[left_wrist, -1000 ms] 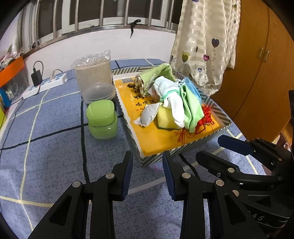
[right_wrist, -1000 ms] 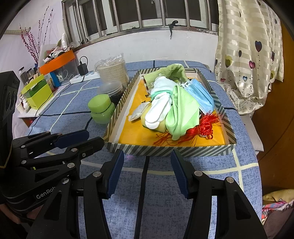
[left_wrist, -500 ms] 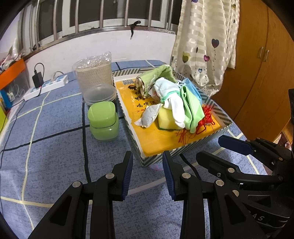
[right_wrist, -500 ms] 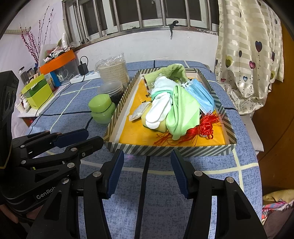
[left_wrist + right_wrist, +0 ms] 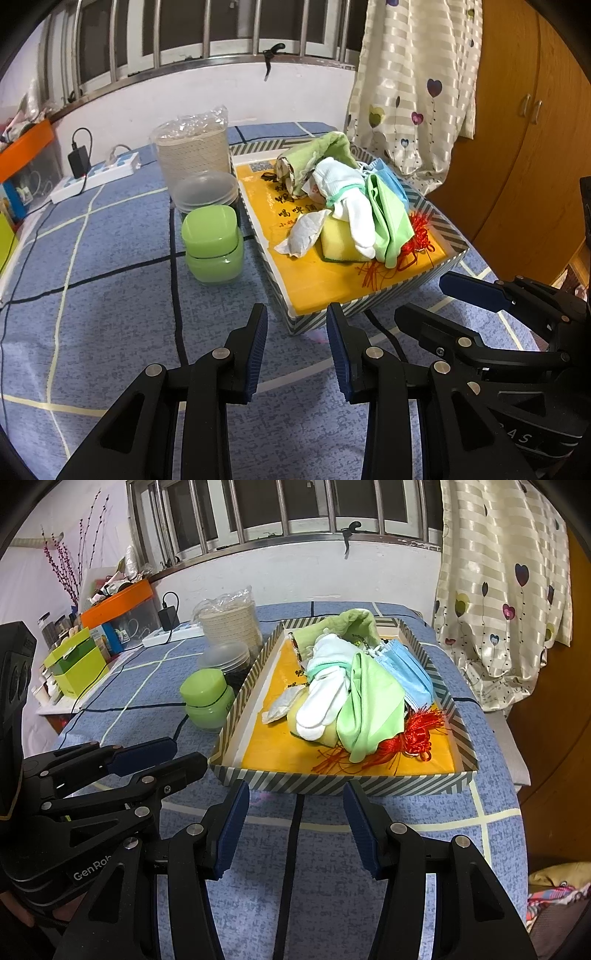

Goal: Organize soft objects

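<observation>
Soft objects (image 5: 351, 698) lie heaped in the striped tray (image 5: 332, 784) at mid-frame, exactly as a second ago. We keep the left hand-held gripper (image 5: 297, 341) and right hand-held gripper (image 5: 295, 825) spread, empty, just short of the tray; sorting shows no progress.

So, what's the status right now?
Left gripper, right gripper: fingers open, empty. Soft things heaped in striped cardboard tray. Green plastic jar beside the tray.
</observation>
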Demonstrator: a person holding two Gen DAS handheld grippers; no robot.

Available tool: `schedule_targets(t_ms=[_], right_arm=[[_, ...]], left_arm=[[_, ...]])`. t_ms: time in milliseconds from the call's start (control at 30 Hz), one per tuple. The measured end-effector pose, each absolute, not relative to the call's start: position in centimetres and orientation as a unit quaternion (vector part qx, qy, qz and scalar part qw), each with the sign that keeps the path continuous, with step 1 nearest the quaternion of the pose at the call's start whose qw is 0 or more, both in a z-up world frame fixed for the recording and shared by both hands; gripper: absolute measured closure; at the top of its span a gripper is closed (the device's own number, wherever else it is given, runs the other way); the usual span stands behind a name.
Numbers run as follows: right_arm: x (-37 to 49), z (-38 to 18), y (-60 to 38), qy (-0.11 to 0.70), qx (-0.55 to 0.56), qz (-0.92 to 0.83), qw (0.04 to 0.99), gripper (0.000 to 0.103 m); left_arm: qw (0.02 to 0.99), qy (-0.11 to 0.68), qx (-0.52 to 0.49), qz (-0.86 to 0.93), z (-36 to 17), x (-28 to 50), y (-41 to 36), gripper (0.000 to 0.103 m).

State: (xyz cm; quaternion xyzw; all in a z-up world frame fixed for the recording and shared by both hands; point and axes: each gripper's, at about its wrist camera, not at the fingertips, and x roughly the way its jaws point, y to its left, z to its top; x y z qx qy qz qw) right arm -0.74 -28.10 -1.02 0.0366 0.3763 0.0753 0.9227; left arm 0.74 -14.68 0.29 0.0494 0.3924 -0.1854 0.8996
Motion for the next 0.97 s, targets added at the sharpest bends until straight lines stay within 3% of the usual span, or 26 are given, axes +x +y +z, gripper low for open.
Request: schedule_targets(t_ms=[967], right_arm=[[-0.61,-1.15,-27.87,0.383,0.035,0.071,0.92,0.049]], left_arm=[[0.898,0.393,0.048,-0.19,-0.13,1.0,-14.97,0.071]])
